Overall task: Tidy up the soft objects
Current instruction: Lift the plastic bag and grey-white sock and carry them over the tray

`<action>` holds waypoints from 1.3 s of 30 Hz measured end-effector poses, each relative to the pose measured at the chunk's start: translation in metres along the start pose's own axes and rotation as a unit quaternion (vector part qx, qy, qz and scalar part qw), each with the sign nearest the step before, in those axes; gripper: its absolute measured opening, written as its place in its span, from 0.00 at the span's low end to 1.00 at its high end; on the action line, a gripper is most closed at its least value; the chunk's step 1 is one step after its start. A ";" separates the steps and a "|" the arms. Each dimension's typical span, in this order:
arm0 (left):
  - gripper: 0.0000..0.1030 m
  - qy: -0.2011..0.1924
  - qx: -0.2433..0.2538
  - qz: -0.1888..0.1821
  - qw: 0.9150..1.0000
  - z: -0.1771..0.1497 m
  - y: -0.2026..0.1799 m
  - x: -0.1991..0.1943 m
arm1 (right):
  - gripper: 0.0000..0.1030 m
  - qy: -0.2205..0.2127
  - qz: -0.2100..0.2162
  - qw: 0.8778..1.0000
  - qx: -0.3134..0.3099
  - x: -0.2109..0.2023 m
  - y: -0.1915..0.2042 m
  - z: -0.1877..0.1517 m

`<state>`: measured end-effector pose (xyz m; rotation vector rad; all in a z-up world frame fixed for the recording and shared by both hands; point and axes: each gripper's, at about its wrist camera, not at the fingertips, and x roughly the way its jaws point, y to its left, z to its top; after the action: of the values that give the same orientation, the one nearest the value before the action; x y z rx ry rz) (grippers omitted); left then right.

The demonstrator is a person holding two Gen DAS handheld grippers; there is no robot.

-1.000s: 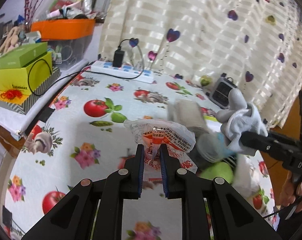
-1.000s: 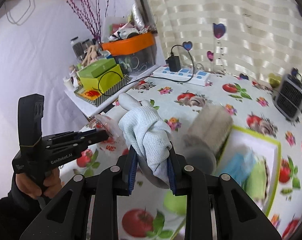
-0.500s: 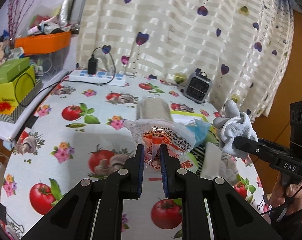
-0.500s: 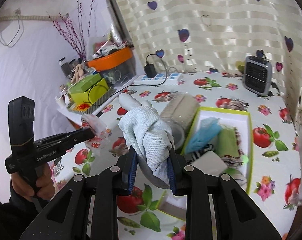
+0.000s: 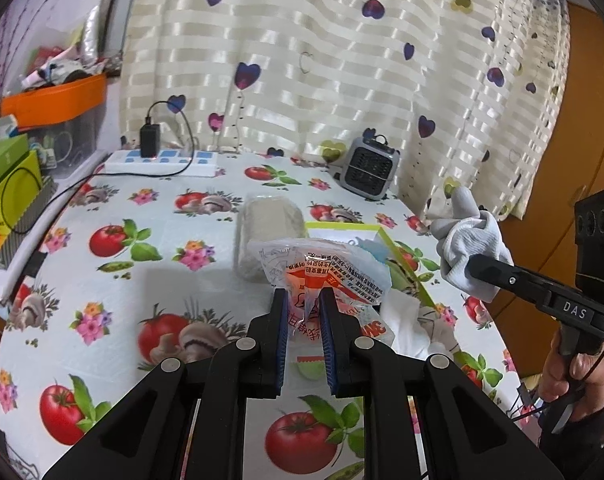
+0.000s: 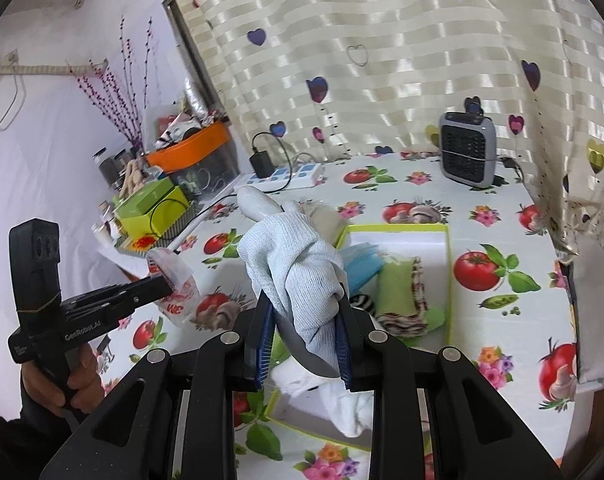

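My left gripper (image 5: 304, 300) is shut on a clear plastic packet with red and orange print (image 5: 325, 268), held above the table; the same packet (image 6: 174, 280) shows in the right wrist view. My right gripper (image 6: 303, 304) is shut on a bunched light grey work glove (image 6: 298, 264), which also appears at the right of the left wrist view as the glove (image 5: 467, 248). Below lies a white box with a lime-green rim (image 6: 447, 264) holding a blue cloth (image 6: 361, 266), a green folded cloth (image 6: 399, 288) and a zebra-striped piece (image 6: 361, 302). A beige roll (image 5: 268, 228) lies beside the box.
The table has a tomato-and-flower cloth (image 5: 114, 240). A grey mini heater (image 6: 467, 156) and a white power strip (image 5: 162, 160) stand at the back by the curtain. Green boxes (image 6: 154, 210) and an orange bin (image 6: 190, 146) crowd the left side. A hand (image 6: 62, 376) holds the left gripper.
Both grippers have swung across the table with their loads still gripped. The box and heater have come into fuller view, and the glove now sits farther right in the left wrist view.
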<state>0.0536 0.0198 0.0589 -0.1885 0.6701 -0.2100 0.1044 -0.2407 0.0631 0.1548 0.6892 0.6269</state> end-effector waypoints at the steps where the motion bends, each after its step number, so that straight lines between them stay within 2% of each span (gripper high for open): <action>1: 0.14 0.001 0.003 -0.002 1.000 0.001 -0.003 0.002 | 0.27 -0.001 -0.001 1.000 0.002 0.000 -0.002 0.000; 14: 0.14 0.021 0.034 -0.019 0.999 0.017 -0.034 0.042 | 0.27 -0.006 -0.031 0.998 0.046 0.006 -0.048 0.008; 28: 0.14 0.076 0.053 -0.038 0.995 0.032 -0.060 0.123 | 0.27 0.017 -0.049 0.996 0.073 0.036 -0.087 0.014; 39: 0.14 0.064 0.044 -0.033 0.996 0.062 -0.068 0.153 | 0.27 0.033 -0.061 0.995 0.075 0.073 -0.111 0.033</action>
<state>0.2012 -0.0777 0.0319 -0.1137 0.7818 -0.3165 0.2237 -0.2847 0.0116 0.2298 0.8045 0.4656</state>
